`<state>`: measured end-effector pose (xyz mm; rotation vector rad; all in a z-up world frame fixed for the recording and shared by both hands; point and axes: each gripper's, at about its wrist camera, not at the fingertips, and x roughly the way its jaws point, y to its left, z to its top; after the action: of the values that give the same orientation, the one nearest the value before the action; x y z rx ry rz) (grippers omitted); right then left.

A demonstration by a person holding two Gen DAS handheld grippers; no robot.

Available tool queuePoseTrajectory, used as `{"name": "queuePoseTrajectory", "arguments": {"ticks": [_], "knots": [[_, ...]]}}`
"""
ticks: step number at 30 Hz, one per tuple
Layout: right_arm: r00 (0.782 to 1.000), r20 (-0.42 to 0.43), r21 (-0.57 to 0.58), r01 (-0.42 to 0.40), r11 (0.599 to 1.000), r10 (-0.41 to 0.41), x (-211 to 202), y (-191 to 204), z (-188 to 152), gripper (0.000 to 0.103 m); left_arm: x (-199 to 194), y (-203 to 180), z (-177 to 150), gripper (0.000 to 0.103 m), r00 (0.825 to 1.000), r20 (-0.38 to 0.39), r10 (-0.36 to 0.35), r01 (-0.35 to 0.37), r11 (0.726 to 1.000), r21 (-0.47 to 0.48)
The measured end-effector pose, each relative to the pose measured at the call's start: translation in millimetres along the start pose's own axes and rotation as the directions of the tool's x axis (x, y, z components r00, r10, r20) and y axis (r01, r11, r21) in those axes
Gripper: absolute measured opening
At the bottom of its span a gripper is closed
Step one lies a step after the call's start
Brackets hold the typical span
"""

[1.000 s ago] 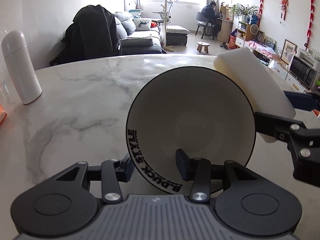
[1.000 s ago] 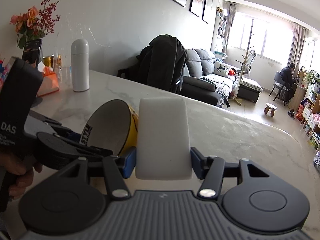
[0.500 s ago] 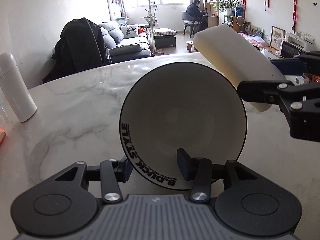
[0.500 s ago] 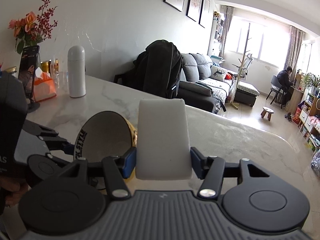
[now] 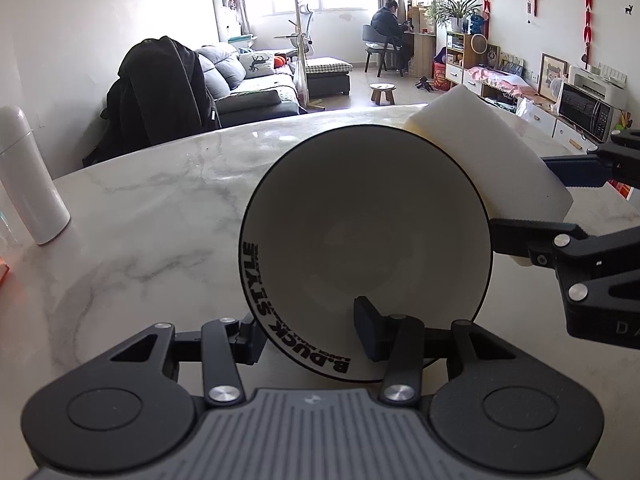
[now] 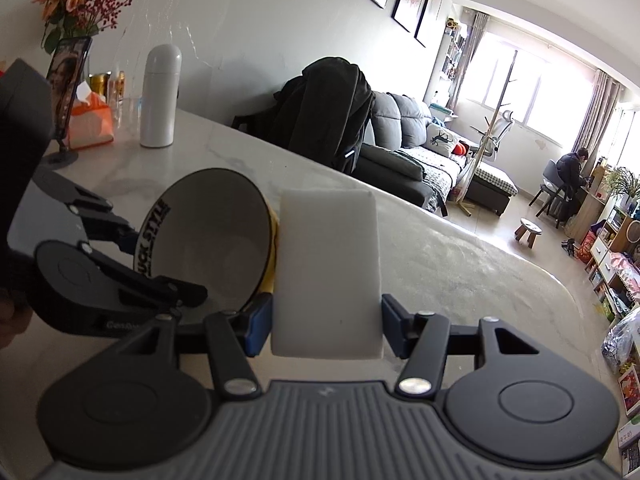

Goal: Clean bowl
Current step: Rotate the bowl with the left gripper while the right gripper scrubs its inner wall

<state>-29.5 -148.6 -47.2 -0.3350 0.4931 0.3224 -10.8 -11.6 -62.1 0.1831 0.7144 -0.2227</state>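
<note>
Sponge [image 5: 486, 156] shifted down behind "B.DUCK STYLE" bowl [image 5: 366, 256] rim

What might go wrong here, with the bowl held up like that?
The left gripper pinches only the bowl rim, and its jaws are closing, so a push from the sponge could twist the bowl loose onto the marble table. The sponge sits at the outer wall and may miss the inside.

bowl [image 5: 366, 240]: 1 | sponge [image 6: 328, 272]: 1 | grippers: 2, left gripper [image 5: 310, 338], right gripper [image 6: 326, 328] | white flask [image 6: 160, 98]: 1 | tissue box [image 6: 90, 120]: 1 | flower bunch [image 6: 78, 4]: 1 | wall pictures counted: 3
</note>
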Motion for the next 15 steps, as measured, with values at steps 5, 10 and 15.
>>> {"name": "queuePoseTrajectory", "arguments": {"ticks": [5, 10, 15], "knots": [[0.999, 0.035, 0.01, -0.011, 1.0, 0.01, -5.5, -3.3, 5.9, 0.06, -1.8, 4.2, 0.6, 0.036, 1.0, 0.008, 0.01, -0.01, 1.0, 0.001], [1.0, 0.029, 0.015, 0.01, 1.0, -0.011, 2.7, -8.1, 7.6, 0.06, -2.5, -0.2, 2.1, 0.035, 1.0, 0.022, 0.021, -0.023, 0.996, 0.085], [1.0, 0.03, 0.036, -0.004, 0.999, 0.003, 4.1, -10.7, 6.8, 0.06, -0.8, 0.8, 2.9, 0.036, 1.0, 0.031, -0.003, -0.003, 0.986, 0.165]]}}
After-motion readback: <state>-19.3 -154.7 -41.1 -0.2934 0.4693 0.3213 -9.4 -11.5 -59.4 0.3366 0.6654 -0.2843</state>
